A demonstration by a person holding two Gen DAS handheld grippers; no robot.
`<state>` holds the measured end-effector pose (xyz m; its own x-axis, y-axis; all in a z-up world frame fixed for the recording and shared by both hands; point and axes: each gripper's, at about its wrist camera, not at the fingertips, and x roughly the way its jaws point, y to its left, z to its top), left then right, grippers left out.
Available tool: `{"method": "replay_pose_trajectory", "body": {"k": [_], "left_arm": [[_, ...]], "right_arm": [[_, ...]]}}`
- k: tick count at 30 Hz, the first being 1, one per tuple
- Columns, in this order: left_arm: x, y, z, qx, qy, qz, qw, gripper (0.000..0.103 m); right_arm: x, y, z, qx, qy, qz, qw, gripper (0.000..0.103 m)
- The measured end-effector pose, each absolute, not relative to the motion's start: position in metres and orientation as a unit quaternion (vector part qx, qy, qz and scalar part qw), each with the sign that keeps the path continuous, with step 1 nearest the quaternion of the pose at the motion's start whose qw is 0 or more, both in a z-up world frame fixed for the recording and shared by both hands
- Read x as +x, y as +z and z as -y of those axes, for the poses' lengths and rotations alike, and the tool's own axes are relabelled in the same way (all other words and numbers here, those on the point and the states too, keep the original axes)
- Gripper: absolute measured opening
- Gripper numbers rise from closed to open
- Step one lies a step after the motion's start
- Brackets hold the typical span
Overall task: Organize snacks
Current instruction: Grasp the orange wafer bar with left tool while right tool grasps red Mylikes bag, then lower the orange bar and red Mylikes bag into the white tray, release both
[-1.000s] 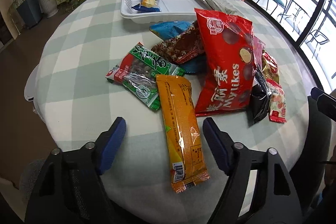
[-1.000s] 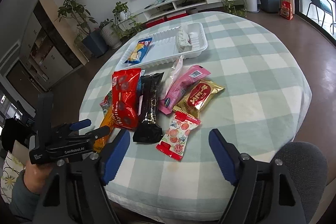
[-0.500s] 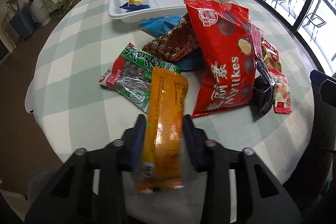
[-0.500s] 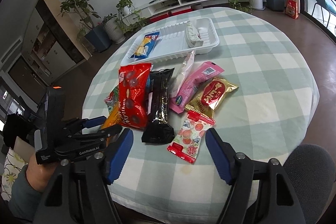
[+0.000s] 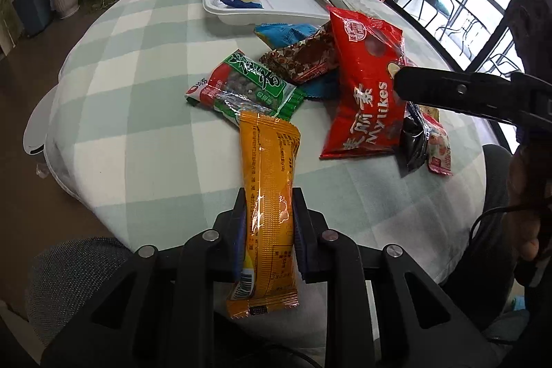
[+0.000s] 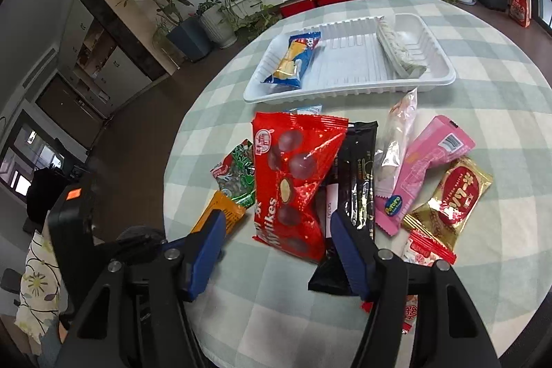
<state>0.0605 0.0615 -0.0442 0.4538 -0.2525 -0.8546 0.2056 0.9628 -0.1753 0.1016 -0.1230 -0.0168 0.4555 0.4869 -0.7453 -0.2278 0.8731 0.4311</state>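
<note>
Gripping orange snack bar (image 5: 269,195) in clenched left gripper (image 5: 269,230), lifted over table edge (image 5: 138,161) | hovering right gripper (image 6: 279,230), released, over red bag (image 6: 293,175) | white tray (image 6: 345,64) beyond pile

We see bright daylight entering through the windows (image 5: 483,6) on the right, with glare glinting on the red Mylikes bag (image 6: 293,175). Both fisheye views bend strongly and darken at their edges; focus stays sharp throughout.
</note>
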Motion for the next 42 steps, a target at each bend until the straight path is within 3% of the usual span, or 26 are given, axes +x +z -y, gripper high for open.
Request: {"method": "replay_pose_trajectory", "body": {"k": [6, 11, 19, 33, 42], "left_arm": [[0.061, -0.046, -0.065, -0.035, -0.142, -0.5, 0.853, 0.021], [0.06, -0.047, -0.067, -0.046, -0.146, -0.496, 0.855, 0.021], [0.058, -0.043, -0.07, -0.078, -0.162, -0.485, 0.856, 0.021], [0.072, -0.009, -0.086, -0.17, -0.208, -0.449, 0.853, 0.021], [0.144, 0.061, -0.11, -0.154, -0.198, -0.385, 0.888, 0.021]], "right_arm": [[0.121, -0.031, 0.098, 0.101, 0.205, -0.505, 0.832, 0.067], [0.131, -0.048, 0.089, 0.089, 0.213, -0.525, 0.82, 0.043], [0.12, -0.042, 0.099, 0.122, 0.232, -0.515, 0.816, 0.031], [0.089, -0.021, 0.174, 0.263, 0.265, -0.494, 0.785, 0.03], [0.128, 0.029, 0.287, 0.304, 0.158, -0.425, 0.838, 0.03]]}}
